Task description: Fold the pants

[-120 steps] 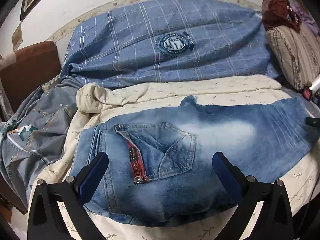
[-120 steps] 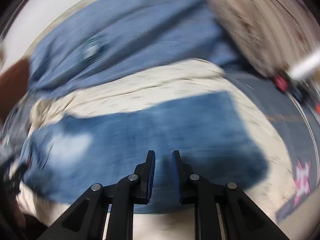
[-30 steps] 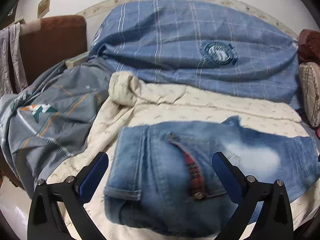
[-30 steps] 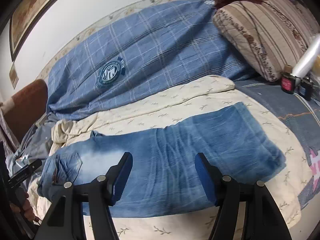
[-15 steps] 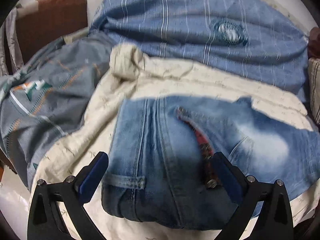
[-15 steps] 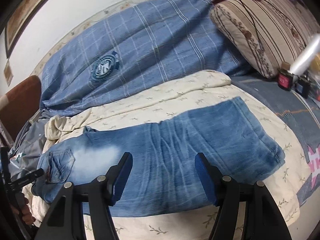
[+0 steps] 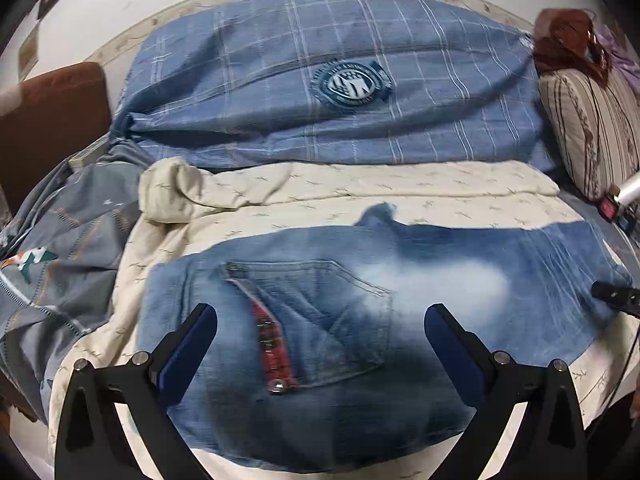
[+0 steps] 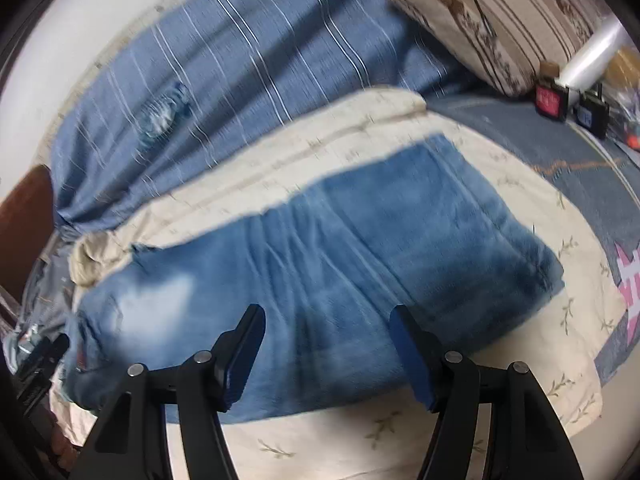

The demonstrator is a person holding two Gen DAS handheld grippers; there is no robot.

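One pair of jeans [image 7: 360, 320], one cream blanket [image 7: 360, 188], one blue plaid duvet [image 7: 280, 80], one striped pillow [image 7: 592, 120], two grippers.

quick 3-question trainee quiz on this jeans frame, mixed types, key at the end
1. True or false: the right gripper is shut on the jeans.
2. The jeans lie on: A) the cream blanket B) the striped pillow C) bare floor.
3. What red part shows at the back pocket?

Key: 1 false, open above the denim. 2 A. 3 the red plaid pocket trim.
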